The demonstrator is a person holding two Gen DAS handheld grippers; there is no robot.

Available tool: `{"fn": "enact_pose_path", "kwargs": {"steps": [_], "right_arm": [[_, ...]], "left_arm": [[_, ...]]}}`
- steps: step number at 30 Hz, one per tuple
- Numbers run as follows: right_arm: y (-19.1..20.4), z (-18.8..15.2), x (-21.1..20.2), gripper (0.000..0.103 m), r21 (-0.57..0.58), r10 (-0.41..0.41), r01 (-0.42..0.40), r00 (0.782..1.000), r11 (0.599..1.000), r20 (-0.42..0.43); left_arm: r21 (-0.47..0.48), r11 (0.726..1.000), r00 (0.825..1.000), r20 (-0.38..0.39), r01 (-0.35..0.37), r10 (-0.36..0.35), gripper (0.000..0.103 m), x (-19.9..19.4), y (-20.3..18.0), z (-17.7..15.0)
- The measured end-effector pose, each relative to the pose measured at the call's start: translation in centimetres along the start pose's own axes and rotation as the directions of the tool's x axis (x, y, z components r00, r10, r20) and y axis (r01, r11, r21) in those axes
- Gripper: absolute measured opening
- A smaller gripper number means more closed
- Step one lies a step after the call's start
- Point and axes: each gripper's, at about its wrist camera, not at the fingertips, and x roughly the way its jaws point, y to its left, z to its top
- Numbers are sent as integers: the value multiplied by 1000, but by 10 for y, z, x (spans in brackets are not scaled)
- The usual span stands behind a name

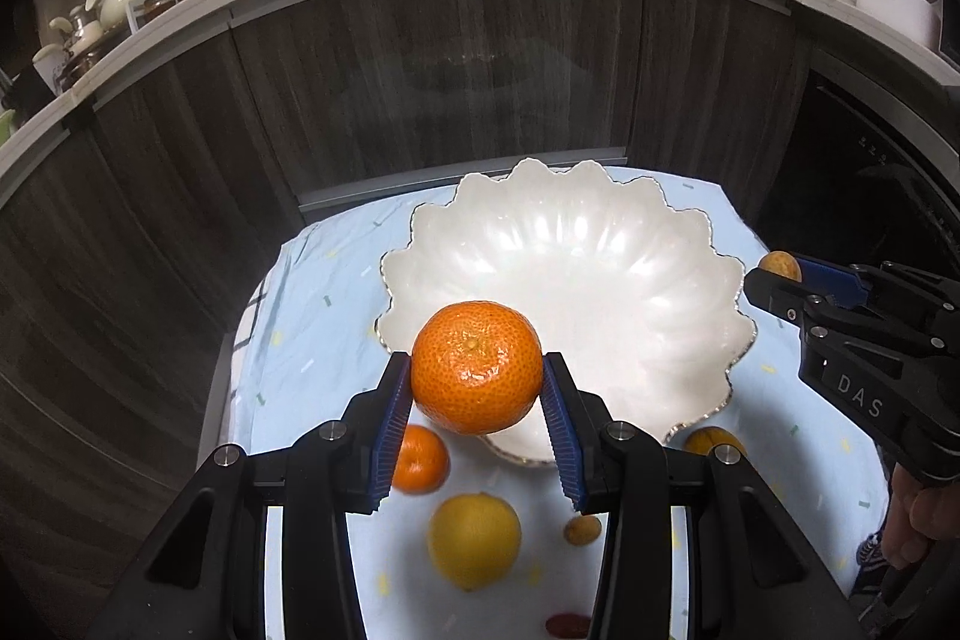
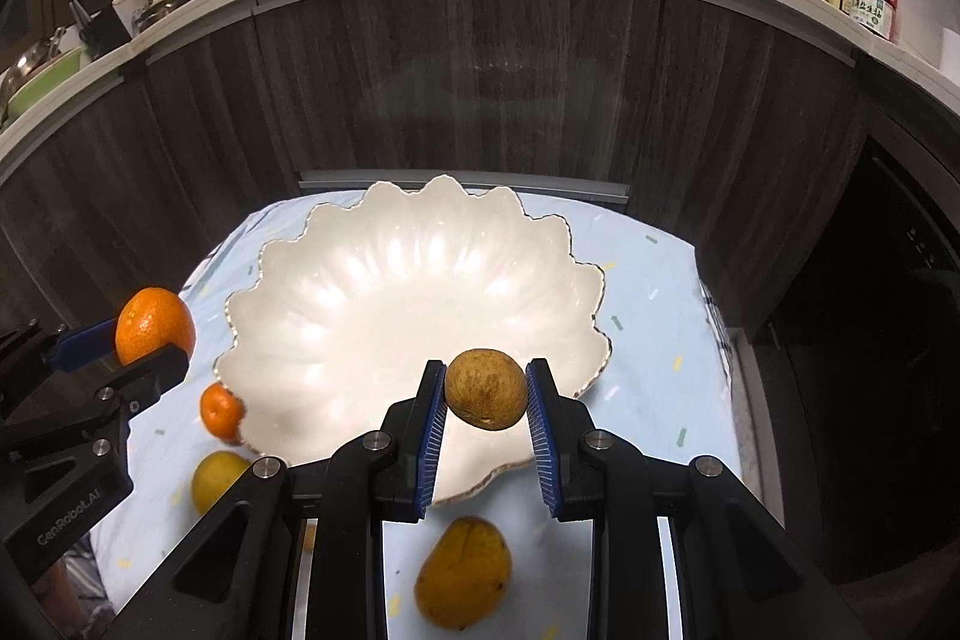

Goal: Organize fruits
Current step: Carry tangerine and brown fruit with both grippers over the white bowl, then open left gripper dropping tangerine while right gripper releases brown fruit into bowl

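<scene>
My left gripper (image 1: 477, 370) is shut on a large orange mandarin (image 1: 477, 366), held above the near left rim of a white scalloped bowl (image 1: 576, 244). My right gripper (image 2: 486, 394) is shut on a small brown round fruit (image 2: 486, 388) over the bowl's (image 2: 390, 292) near rim. Each gripper shows in the other view: the right gripper (image 1: 774, 280) with the brown fruit (image 1: 780, 266), the left gripper (image 2: 144, 346) with the mandarin (image 2: 155, 325). The bowl holds nothing.
On the light blue cloth (image 1: 312, 316) in front of the bowl lie a smaller mandarin (image 1: 420, 460), a yellow lemon (image 1: 474, 541), a small brown fruit (image 1: 582, 529), a reddish fruit (image 1: 567, 625) and a yellow-orange fruit (image 2: 462, 571). Dark wood cabinets (image 1: 420, 88) stand behind the table.
</scene>
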Motion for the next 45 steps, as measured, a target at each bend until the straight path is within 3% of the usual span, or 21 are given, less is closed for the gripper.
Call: {"fn": "enact_pose_path", "kwargs": {"steps": [16,25,27,29,30,31,35,38,45], "right_arm": [[-8,0,46,28,19,-5,7,995,1000,-98],[-12,-5,56,28,30,2,2,989,1000,-146],[-11,-5,55,33,23,-9,13,990,1000,-140],[-11,-3,52,50,14,-29,31,992,999,-124],[-11,-3,50,53,13,-36,37,992,999,-117],[-11,-3,49,59,14,-40,42,993,999,-112],[-12,-2,46,65,25,-40,43,993,999,-109],[-13,-1,41,77,28,-53,56,994,998,-94],[-13,-1,31,80,40,-65,69,994,997,-84]], "left_arm": [[-8,999,995,-94,35,-36,42,54,0,8],[0,999,989,-140,43,-43,44,63,-2,2],[6,999,988,-147,37,-35,47,63,-3,2],[4,1000,990,-136,23,-23,60,60,-2,3],[2,1000,991,-130,18,-17,68,59,-1,3],[1,1000,992,-126,16,-16,69,58,-1,4],[-3,1000,992,-123,13,-14,72,55,0,5],[-8,1000,993,-116,1,-1,82,51,1,6],[-10,1000,995,-98,-17,15,89,38,2,6]]}}
